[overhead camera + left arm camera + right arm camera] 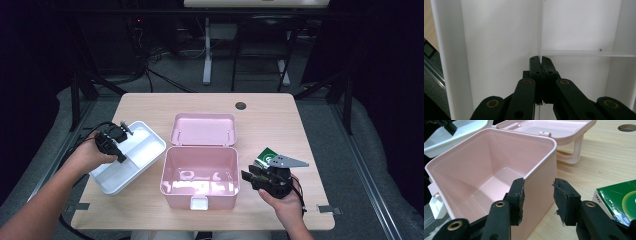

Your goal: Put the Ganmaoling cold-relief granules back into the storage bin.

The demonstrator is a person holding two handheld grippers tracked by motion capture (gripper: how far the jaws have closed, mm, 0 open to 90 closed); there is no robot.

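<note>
My left tongs (541, 65) are pressed together on the thin divider wall (540, 30) inside the white tray (131, 156), pinching it right where the cross divider meets it. That tray sits at the left side of the bench (270, 120), long axis running diagonally from near-left to far-right, tilted a bit with one end off the bench edge. One tray, and I count three compartments in it.

My right tongs (537, 200) are spread, straddling the right wall of the pink box (199, 176), one pad inside and one outside, with a clear gap on the outer side. One pink box, mid-bench, lid (204, 129) flipped open and lying flat behind it. One green carton (617, 200) lies just beside the right tongs.
</note>
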